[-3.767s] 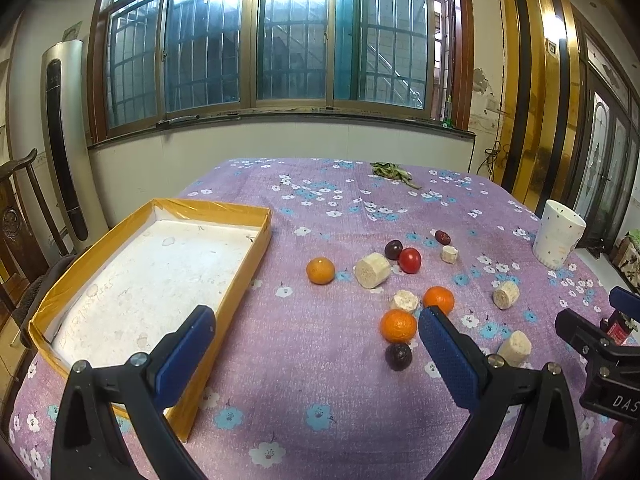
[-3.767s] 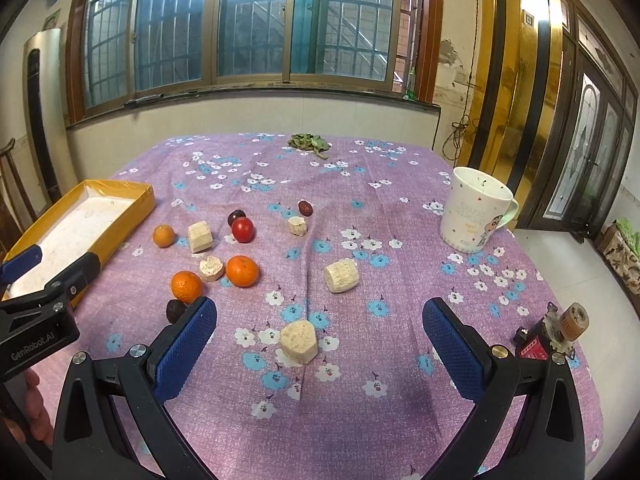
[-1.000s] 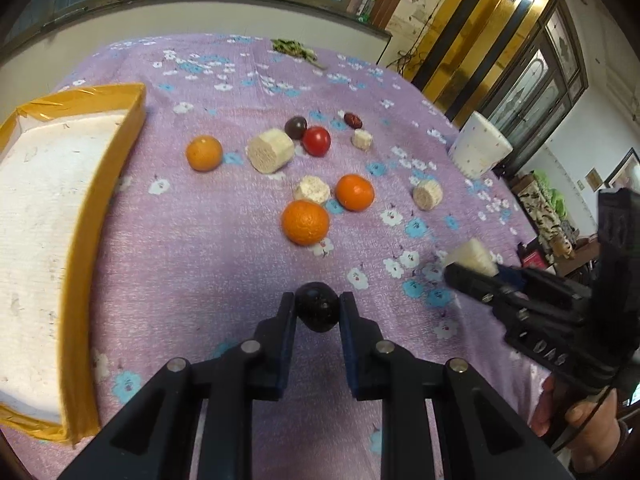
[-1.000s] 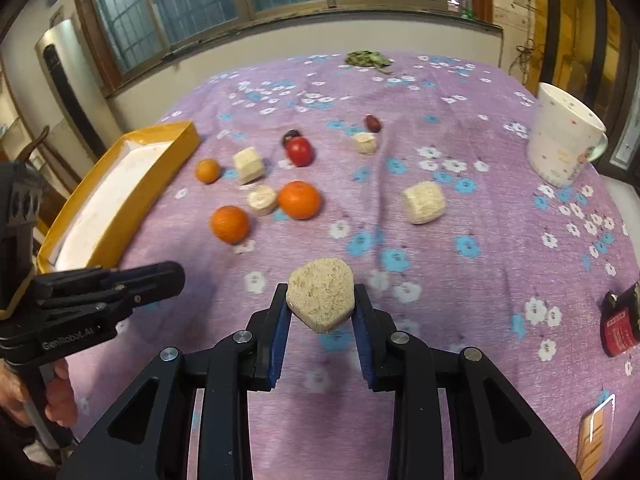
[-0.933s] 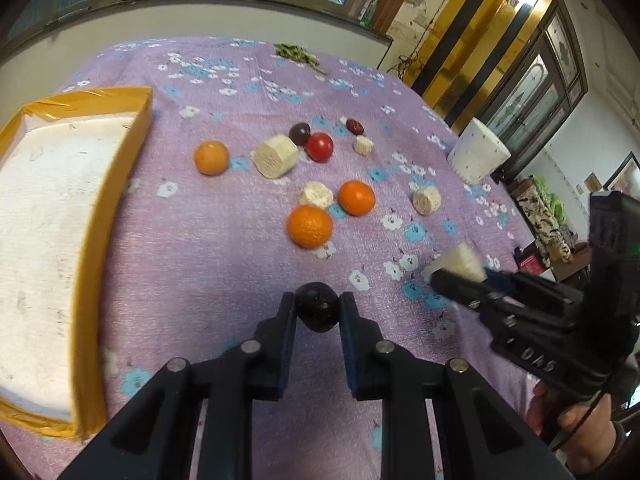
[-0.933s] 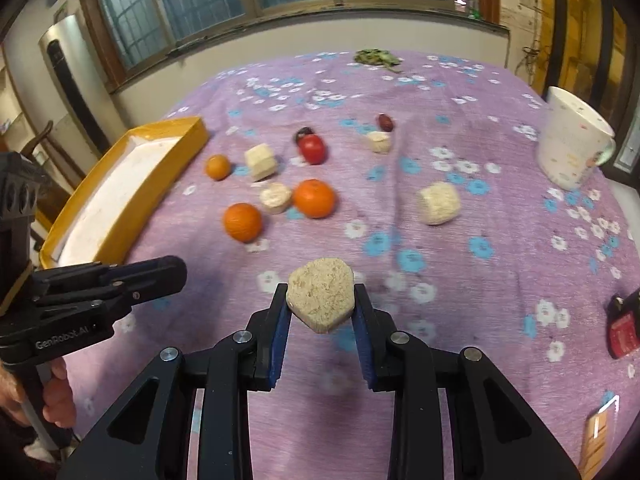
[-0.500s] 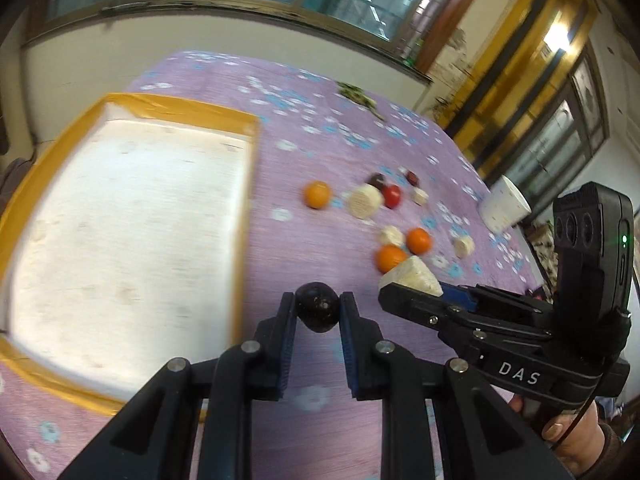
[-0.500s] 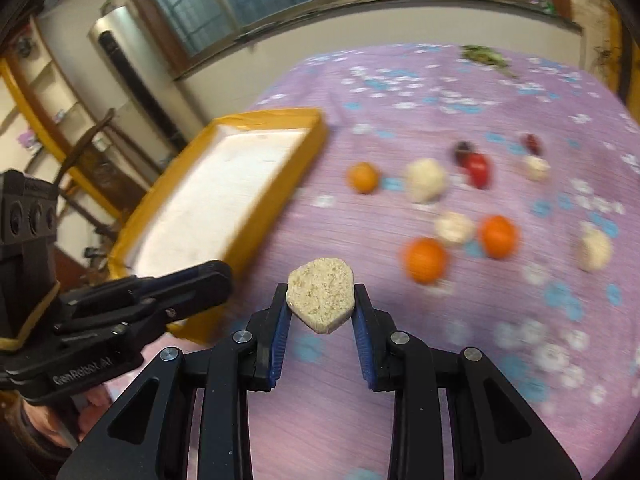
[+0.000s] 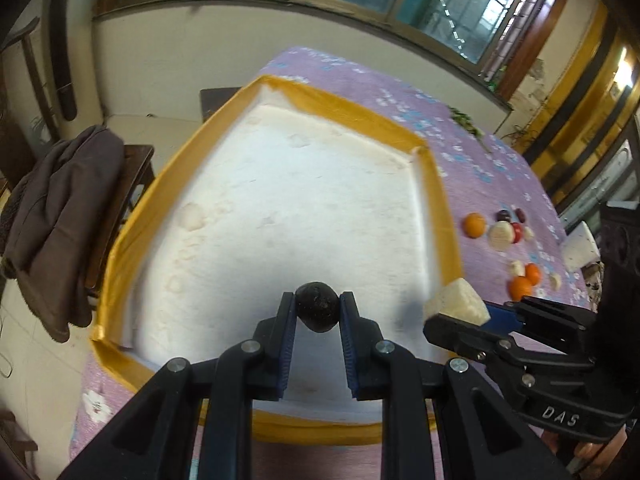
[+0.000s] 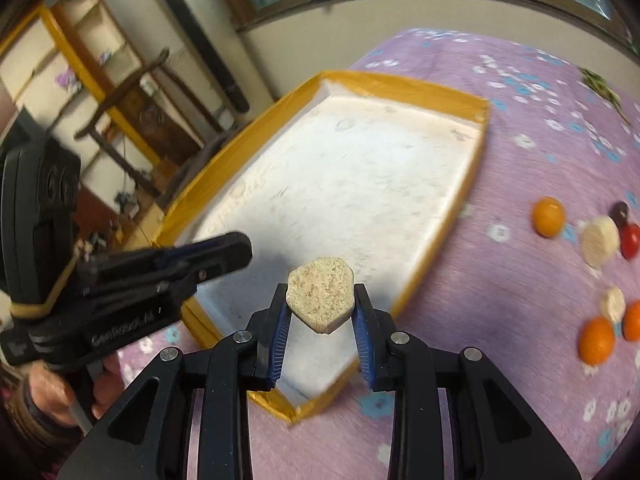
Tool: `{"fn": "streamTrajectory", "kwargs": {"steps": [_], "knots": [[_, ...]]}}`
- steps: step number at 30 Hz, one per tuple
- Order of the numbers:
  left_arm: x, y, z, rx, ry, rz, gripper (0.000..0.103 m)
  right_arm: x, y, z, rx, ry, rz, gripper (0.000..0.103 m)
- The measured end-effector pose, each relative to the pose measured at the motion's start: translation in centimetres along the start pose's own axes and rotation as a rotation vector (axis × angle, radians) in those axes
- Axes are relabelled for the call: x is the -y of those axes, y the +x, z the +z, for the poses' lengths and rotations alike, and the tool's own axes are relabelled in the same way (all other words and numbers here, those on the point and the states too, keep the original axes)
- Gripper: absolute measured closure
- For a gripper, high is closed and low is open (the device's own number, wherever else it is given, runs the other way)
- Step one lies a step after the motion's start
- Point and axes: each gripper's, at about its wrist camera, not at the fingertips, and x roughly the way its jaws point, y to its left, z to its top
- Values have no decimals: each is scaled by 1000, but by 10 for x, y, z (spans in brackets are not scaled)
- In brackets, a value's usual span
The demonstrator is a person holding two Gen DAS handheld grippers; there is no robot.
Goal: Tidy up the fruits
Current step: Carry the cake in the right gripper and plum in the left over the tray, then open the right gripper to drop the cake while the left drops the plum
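Note:
My left gripper (image 9: 318, 312) is shut on a dark round fruit (image 9: 317, 306) and holds it above the near part of the yellow-rimmed white tray (image 9: 132, 216). My right gripper (image 10: 320, 304) is shut on a pale cut fruit chunk (image 10: 320, 293) above the tray's near right rim (image 10: 440, 236). The chunk also shows in the left wrist view (image 9: 458, 306). Oranges (image 10: 549, 216), a red fruit (image 10: 631, 240) and pale chunks (image 10: 599, 236) lie on the purple cloth to the right.
The left gripper's body (image 10: 120, 276) crosses the right wrist view at left. A white cup (image 9: 581, 246) stands at the far right. A chair with a dark garment (image 9: 56, 208) stands beside the table's left edge. Green leaves (image 10: 600, 84) lie far back.
Both grippers have swung left from the loose fruit to over the tray, each still holding its piece. The tray now fills the middle of both views.

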Motion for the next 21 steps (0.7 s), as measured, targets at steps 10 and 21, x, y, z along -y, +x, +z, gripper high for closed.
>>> {"fn": "streamTrajectory", "kwargs": {"steps": [10,21], "knots": [[-16,15,-5,-13,43,101,79,-19,34,-4,-67,-96,-77,74],[-17,3,-9,16,75,175,69,-22,31,-4,-60,-121,-95,67]]}}
